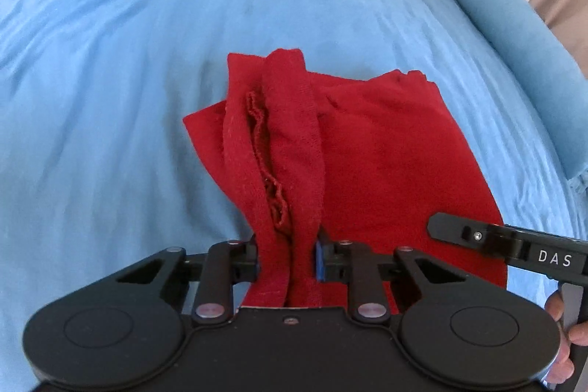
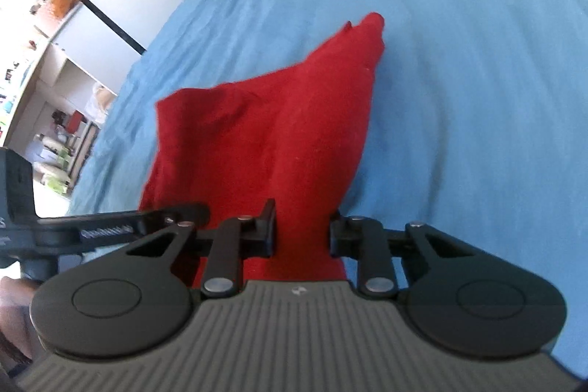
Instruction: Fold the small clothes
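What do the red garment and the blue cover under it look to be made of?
Red garment: soft matte knit, probably cotton jersey or fleece; fine ribbing and a frayed, wavy seam edge show. Blue bed cover: thin woven fabric, likely cotton, matte, with fine creases and ripples. Exact fibres cannot be told.

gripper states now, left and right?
Left gripper: shut on the red cloth, bunched near edge.
Right gripper: shut on the same cloth, another part of the near edge.

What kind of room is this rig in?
Likely a bedroom: the red garment lies on a bed's blue sheet, a blue bolster pillow along one edge, cluttered shelves beyond.
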`<state>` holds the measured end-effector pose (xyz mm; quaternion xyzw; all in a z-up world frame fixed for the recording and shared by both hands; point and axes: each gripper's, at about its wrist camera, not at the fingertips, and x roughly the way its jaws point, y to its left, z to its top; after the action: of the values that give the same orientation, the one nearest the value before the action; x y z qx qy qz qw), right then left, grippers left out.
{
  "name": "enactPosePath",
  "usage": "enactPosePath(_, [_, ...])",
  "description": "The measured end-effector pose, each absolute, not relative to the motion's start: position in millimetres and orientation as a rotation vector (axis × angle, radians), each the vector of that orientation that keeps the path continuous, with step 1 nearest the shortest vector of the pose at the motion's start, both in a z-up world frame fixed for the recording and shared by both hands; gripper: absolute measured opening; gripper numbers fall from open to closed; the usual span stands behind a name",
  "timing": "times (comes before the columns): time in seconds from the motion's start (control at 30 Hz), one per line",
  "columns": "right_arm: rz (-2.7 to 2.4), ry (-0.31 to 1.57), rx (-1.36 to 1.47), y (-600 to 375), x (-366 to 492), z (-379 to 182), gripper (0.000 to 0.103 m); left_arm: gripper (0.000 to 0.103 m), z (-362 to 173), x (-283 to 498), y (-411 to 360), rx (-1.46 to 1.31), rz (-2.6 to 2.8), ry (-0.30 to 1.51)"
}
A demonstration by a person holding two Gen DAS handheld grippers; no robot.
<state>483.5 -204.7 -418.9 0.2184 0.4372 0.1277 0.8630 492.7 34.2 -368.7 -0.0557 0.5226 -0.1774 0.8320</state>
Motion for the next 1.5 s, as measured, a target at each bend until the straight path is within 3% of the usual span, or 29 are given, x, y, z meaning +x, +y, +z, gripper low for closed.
enactPosePath(0.47, [0.285, 0.861, 0.440, -253.7, 376.3, -346.9, 0.039, 0.026, -302.9, 382.7, -12.9, -0.163, -0.460, 1.065])
enactPosePath(0.77, [0.246, 0.941, 0.315, -287.0, 296.2, -396.9, 0.039, 0.028, -373.1, 320.6, -62.3, -0.072, -0.433, 1.164])
enactPosePath(0.83, [0.241, 0.958, 0.302, -290.2, 289.1, -412.9, 0.040, 0.038, -380.4, 316.5, -59.8, -0.060, -0.413, 1.161])
enactPosePath(0.93, [0.191, 0.973, 0.316, -297.1, 283.9, -415.3, 0.062, 0.069, -368.4, 309.8, -54.1, -0.017, -0.373, 1.124])
enactPosePath(0.97, [0.149, 0.972, 0.315, -299.1, 280.3, -408.3, 0.078, 0.076, -359.6, 304.9, -52.3, 0.018, -0.353, 1.100])
enactPosePath(1.1, [0.181, 0.839, 0.312, -301.2, 250.7, -369.1, 0.100, 0.080, -312.1, 292.8, -40.9, 0.049, -0.454, 0.977])
enactPosePath(1.23, [0.244, 0.847, 0.164, -282.2, 228.6, -359.9, 0.101, 0.094, -288.0, 289.8, -52.1, 0.048, -0.583, 0.926])
enactPosePath(1.5, [0.268, 0.922, 0.039, -257.6, 207.9, -405.3, 0.101, 0.095, -355.0, 327.8, -94.7, 0.085, -0.635, 1.001])
